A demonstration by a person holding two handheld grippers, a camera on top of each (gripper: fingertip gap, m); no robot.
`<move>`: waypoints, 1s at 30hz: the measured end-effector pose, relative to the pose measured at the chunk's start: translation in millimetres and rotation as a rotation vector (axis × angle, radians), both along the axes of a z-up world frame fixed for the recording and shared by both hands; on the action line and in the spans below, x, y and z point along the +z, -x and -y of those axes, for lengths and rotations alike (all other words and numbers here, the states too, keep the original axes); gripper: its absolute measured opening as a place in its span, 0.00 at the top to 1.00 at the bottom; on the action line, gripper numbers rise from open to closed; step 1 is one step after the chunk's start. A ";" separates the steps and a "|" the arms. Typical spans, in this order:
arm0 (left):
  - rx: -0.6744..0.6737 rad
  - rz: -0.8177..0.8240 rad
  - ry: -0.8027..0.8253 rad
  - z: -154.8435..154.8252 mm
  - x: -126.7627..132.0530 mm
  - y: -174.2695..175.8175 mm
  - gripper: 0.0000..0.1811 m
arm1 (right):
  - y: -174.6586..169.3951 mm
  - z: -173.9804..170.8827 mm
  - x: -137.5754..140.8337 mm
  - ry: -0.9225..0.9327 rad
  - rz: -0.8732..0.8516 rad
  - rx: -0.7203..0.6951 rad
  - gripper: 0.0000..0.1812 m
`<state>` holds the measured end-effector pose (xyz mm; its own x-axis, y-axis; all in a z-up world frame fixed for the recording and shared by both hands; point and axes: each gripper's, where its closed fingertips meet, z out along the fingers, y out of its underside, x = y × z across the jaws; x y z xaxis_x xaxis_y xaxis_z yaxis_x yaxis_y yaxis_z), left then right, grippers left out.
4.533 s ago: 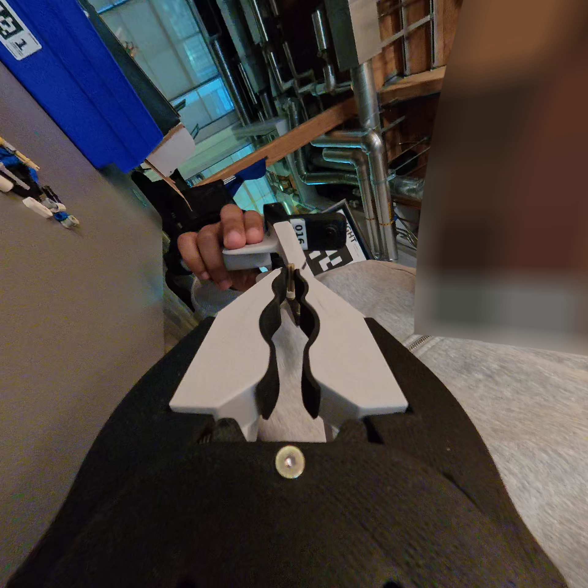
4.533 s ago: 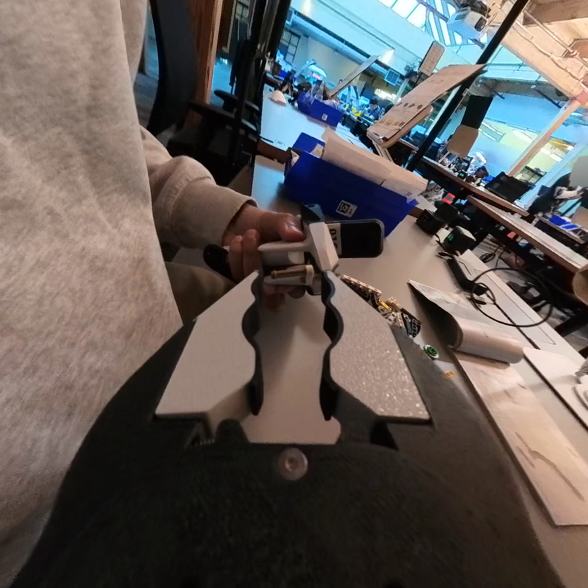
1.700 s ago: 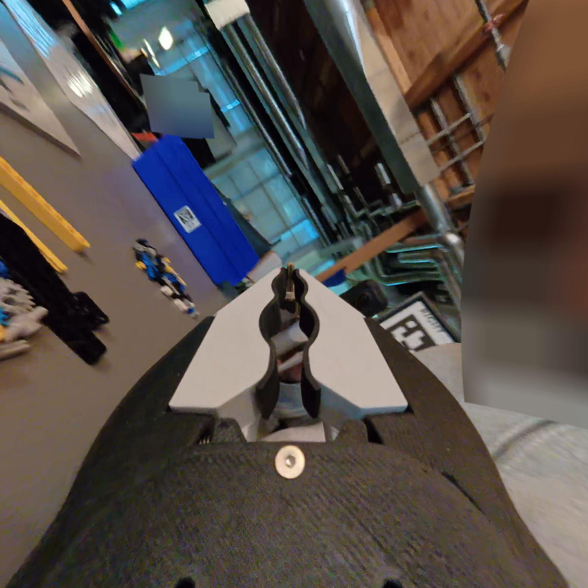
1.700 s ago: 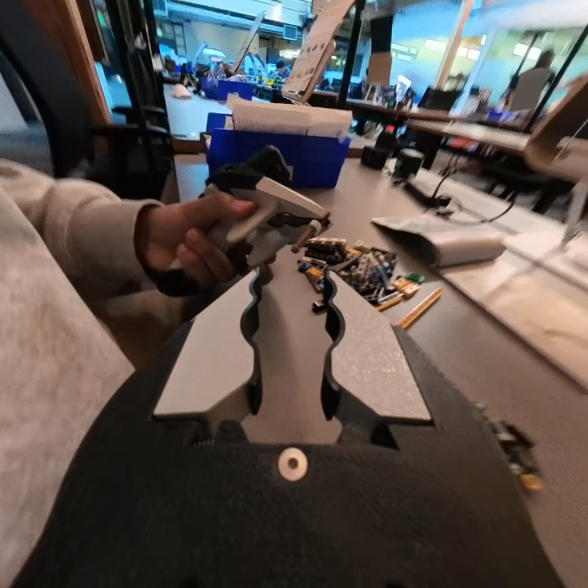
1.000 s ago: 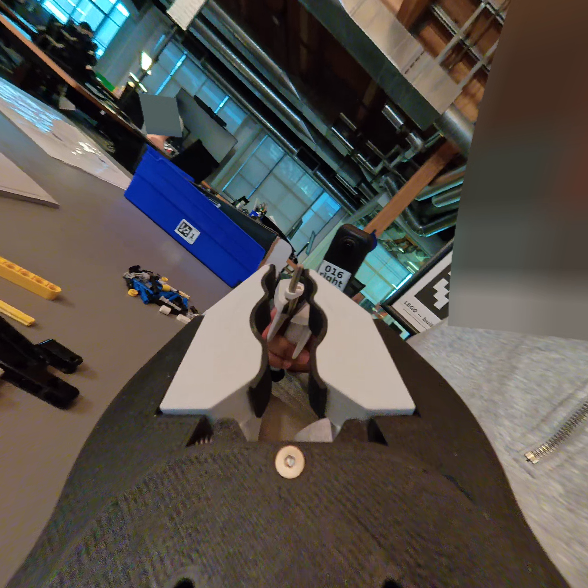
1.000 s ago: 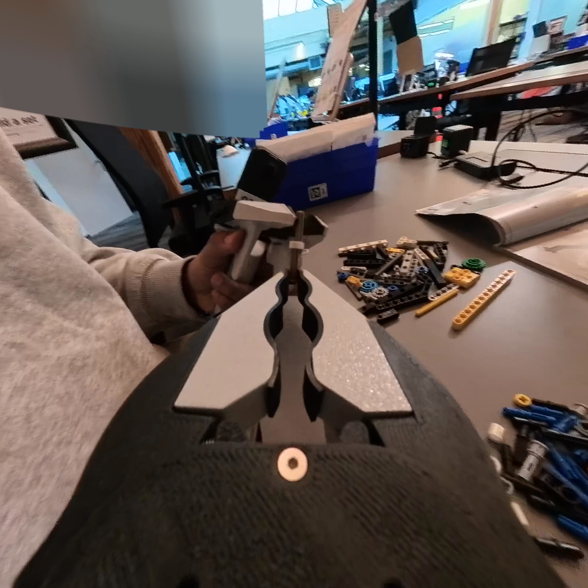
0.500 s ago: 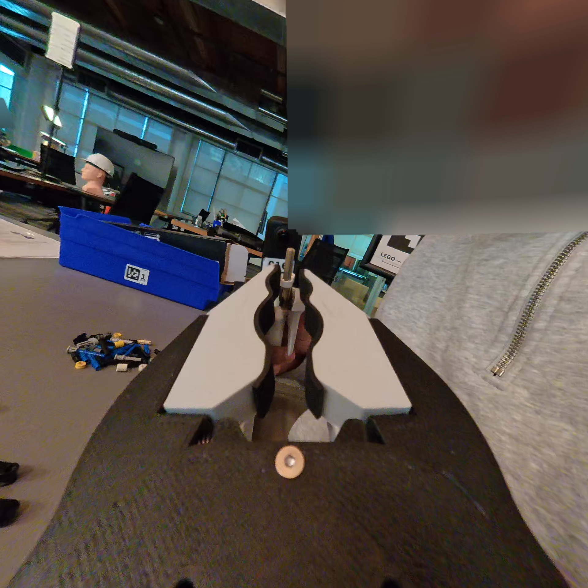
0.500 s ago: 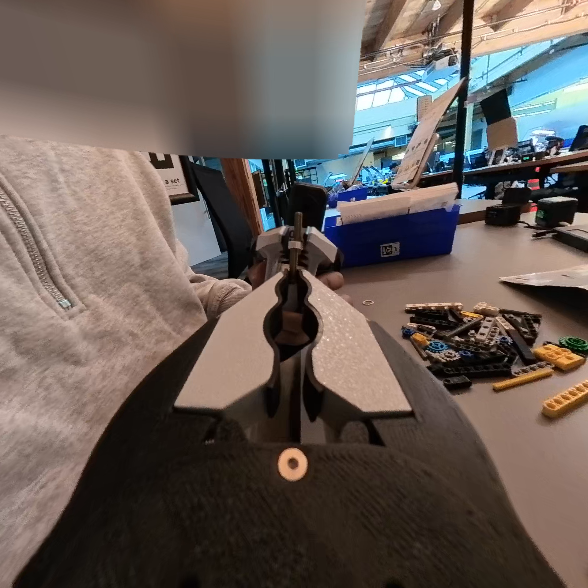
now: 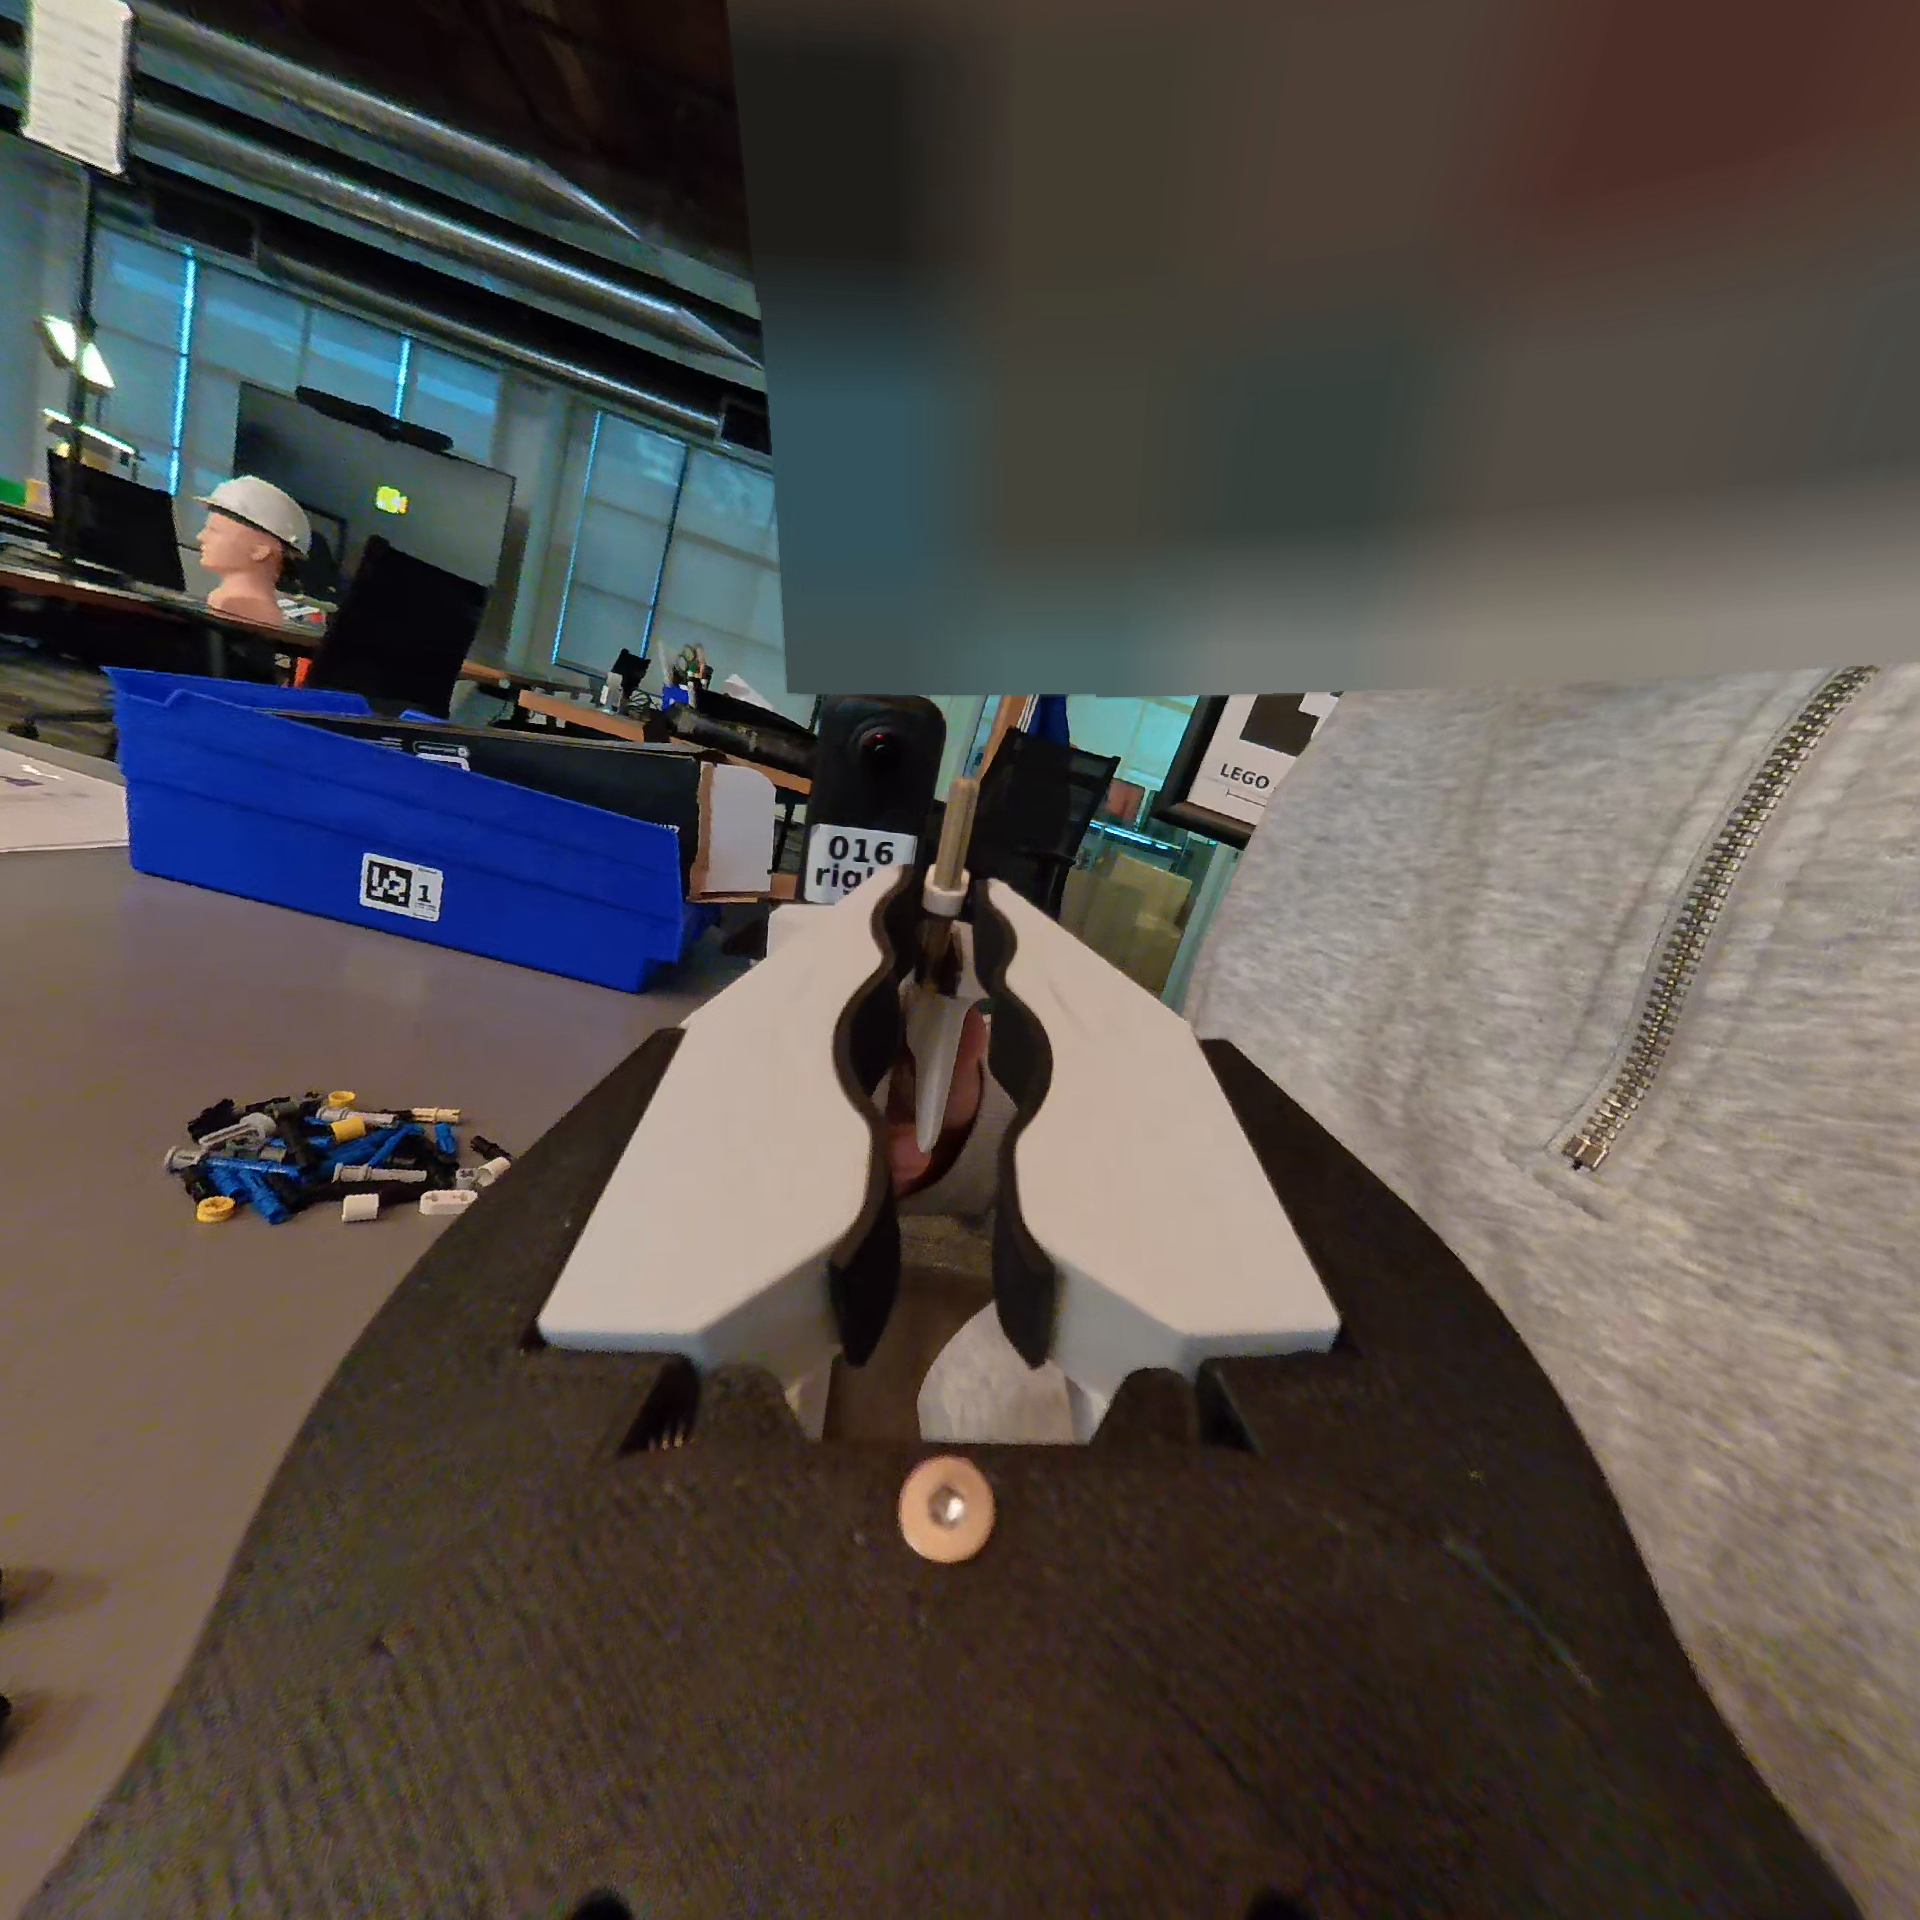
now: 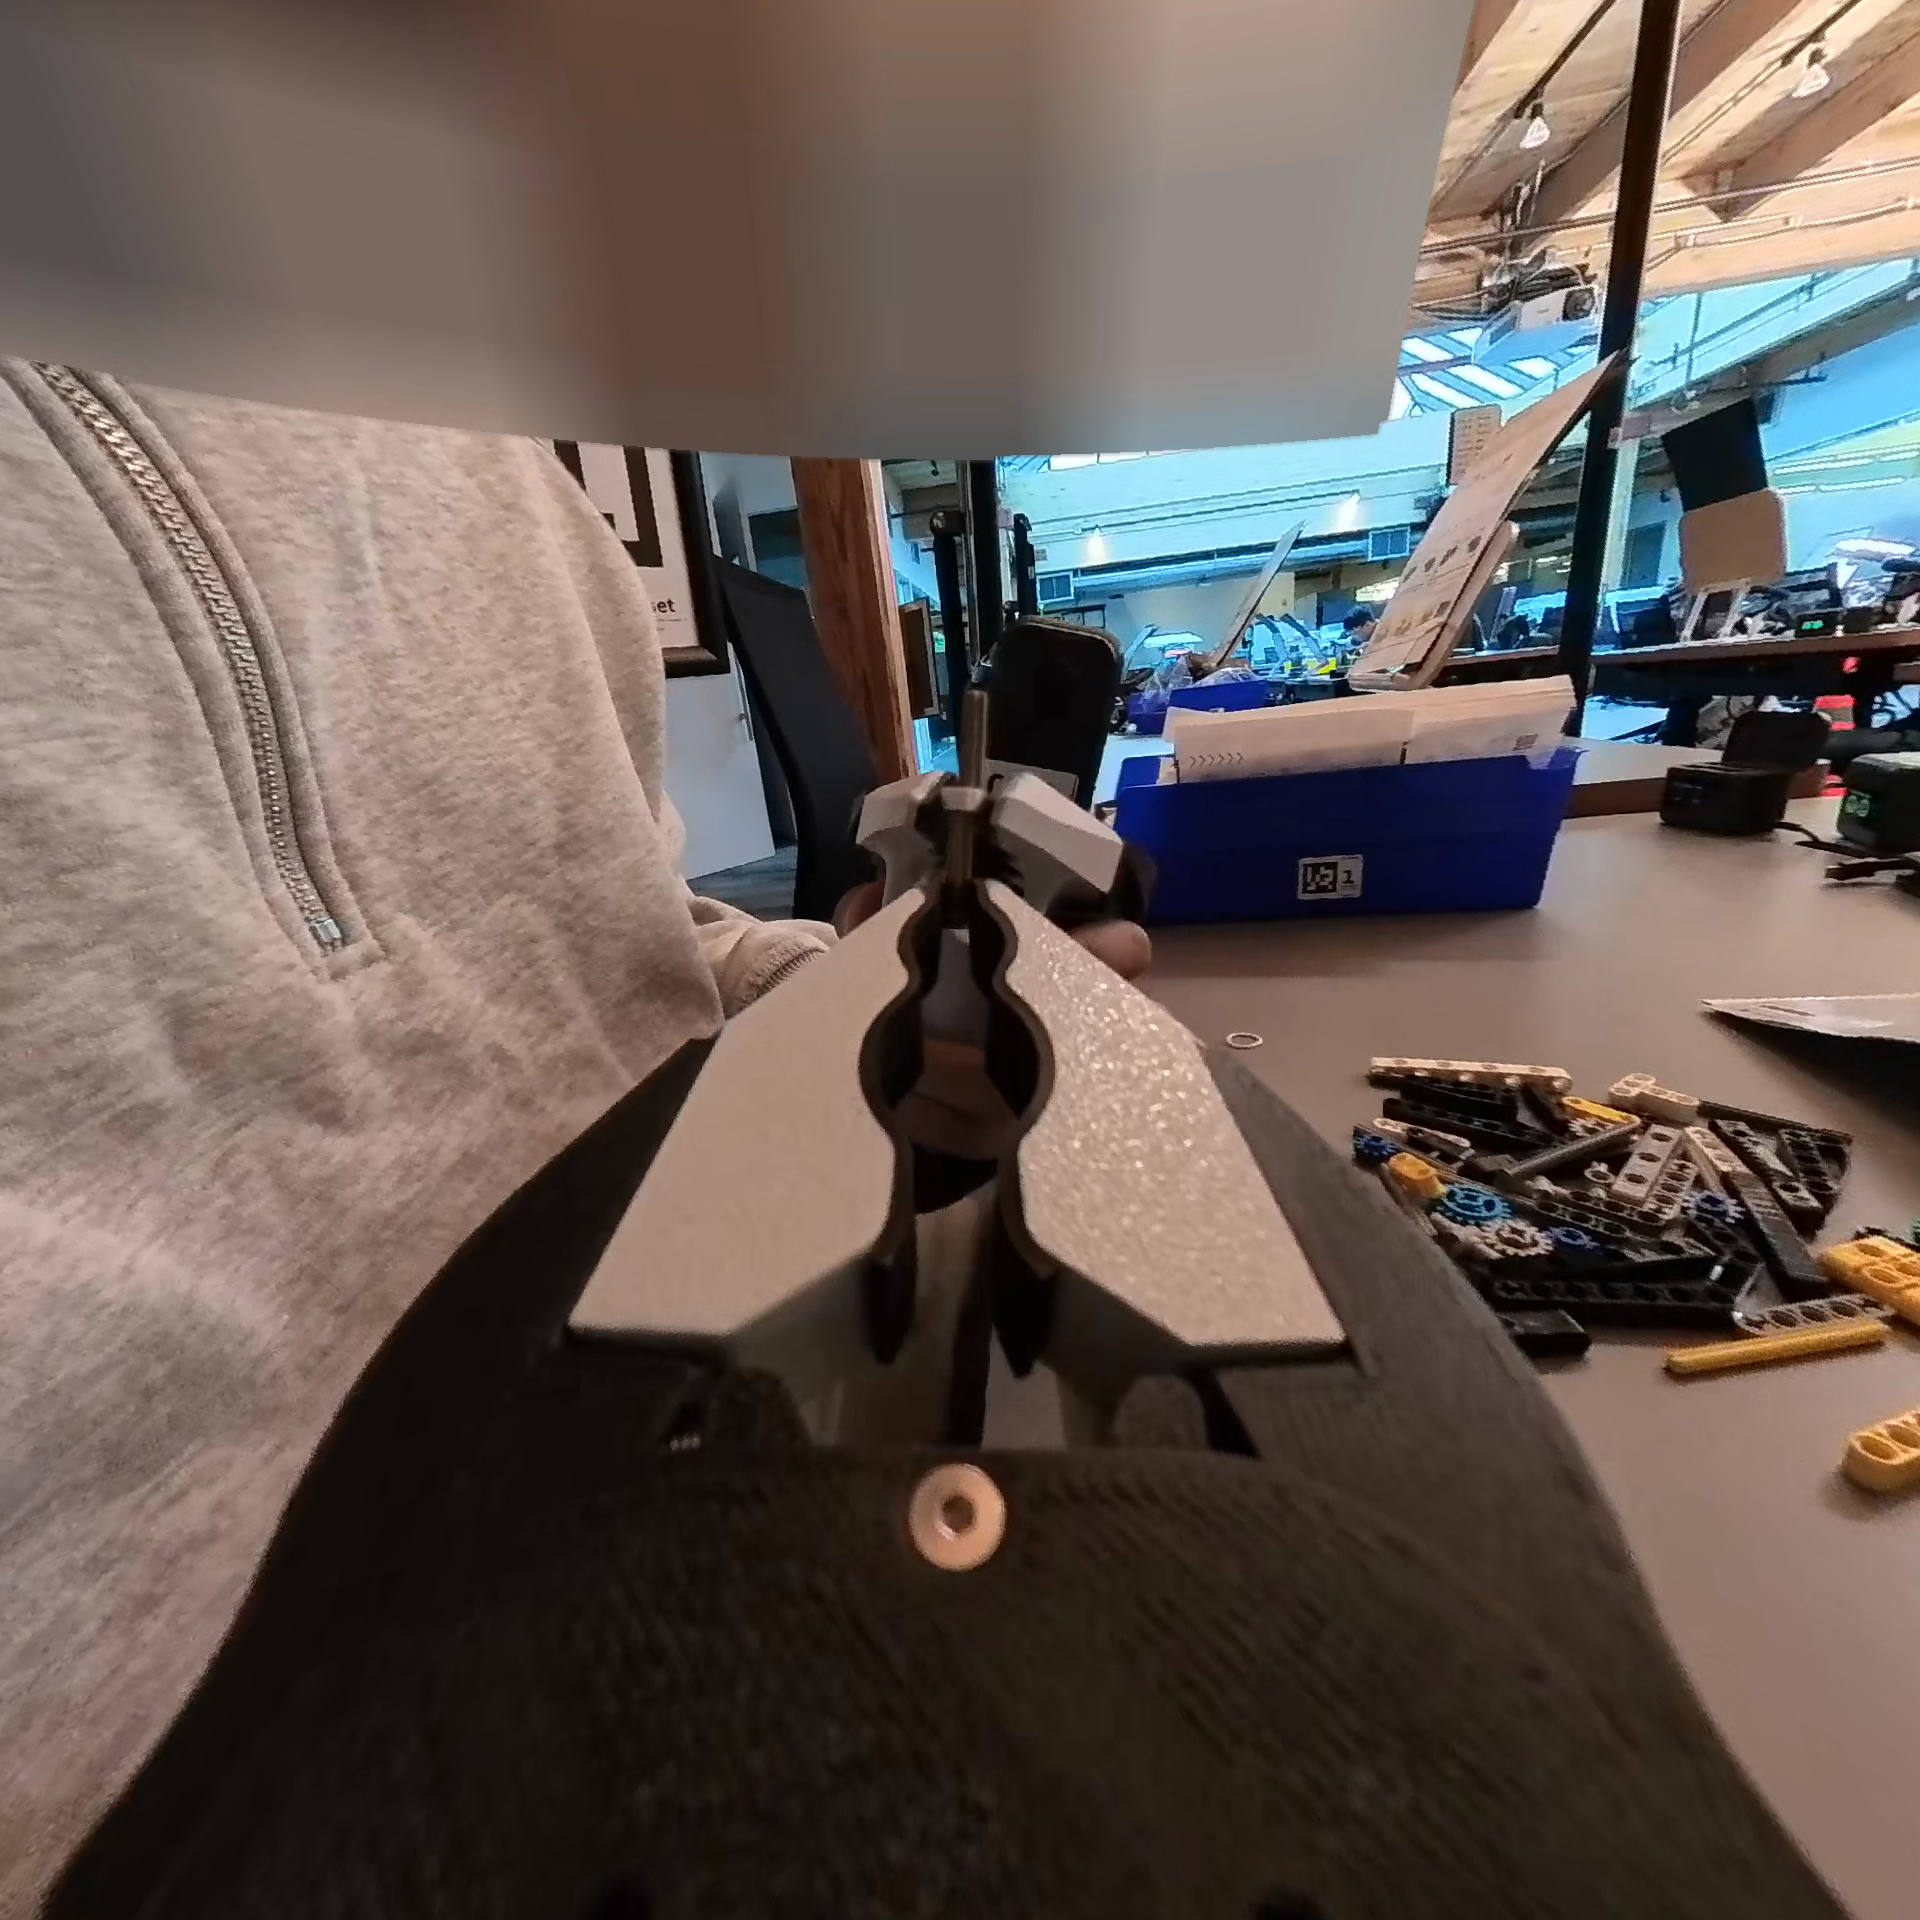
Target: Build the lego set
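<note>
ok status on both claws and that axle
Both claws shut on the axle, left claw, right claw nose to nose. White bush on axle. Nothing blocking.

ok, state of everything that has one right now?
left gripper: shut on the axle
right gripper: shut on the axle too
axle: upright, white bushing on it
blue bin: open, papers inside
small parts pile: loose on table
beam pile: loose, unassembled
</note>
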<state>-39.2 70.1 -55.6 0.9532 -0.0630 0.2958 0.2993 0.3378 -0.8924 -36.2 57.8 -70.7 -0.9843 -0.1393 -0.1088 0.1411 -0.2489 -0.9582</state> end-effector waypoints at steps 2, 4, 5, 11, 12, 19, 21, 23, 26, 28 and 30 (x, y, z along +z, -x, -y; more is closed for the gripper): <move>-0.001 0.000 -0.005 0.3 0.7 -0.2 0.96 | -1.0 0.2 -0.1 0.001 -0.001 0.004 0.98; -0.004 -0.002 -0.006 0.4 1.2 -0.8 0.96 | -1.9 0.0 0.4 0.005 0.001 0.009 0.98; -0.006 -0.002 -0.006 0.2 1.3 -1.2 0.97 | -2.4 -0.2 0.6 0.007 0.001 0.012 0.98; 0.005 -0.018 0.007 -0.8 0.7 -1.7 0.97 | -3.7 -0.3 0.0 0.011 0.003 0.020 0.98; 0.007 -0.021 0.009 -0.9 0.6 -1.7 0.97 | -3.9 -0.2 -0.2 0.011 0.001 0.020 0.98; 0.010 -0.035 0.017 -0.9 0.1 -2.2 0.97 | -5.0 -0.8 -0.5 0.013 -0.004 0.023 0.99; 0.013 -0.039 0.018 -0.8 0.0 -2.0 0.97 | -5.2 -0.9 -0.4 0.012 -0.003 0.024 0.98; 0.013 -0.039 0.018 -0.7 0.0 -1.8 0.97 | -5.3 -1.1 -0.4 0.012 -0.003 0.024 0.99; 0.017 -0.044 0.019 -0.6 -0.1 -1.6 0.97 | -5.4 -1.2 -0.4 0.012 -0.003 0.023 0.98; 0.022 -0.048 0.020 -0.6 -0.2 -1.3 0.97 | -5.4 -1.2 -0.4 0.012 -0.005 0.021 0.99; 0.025 -0.051 0.021 -0.7 -0.2 -1.2 0.97 | -5.3 -1.2 -0.4 0.011 -0.005 0.020 0.98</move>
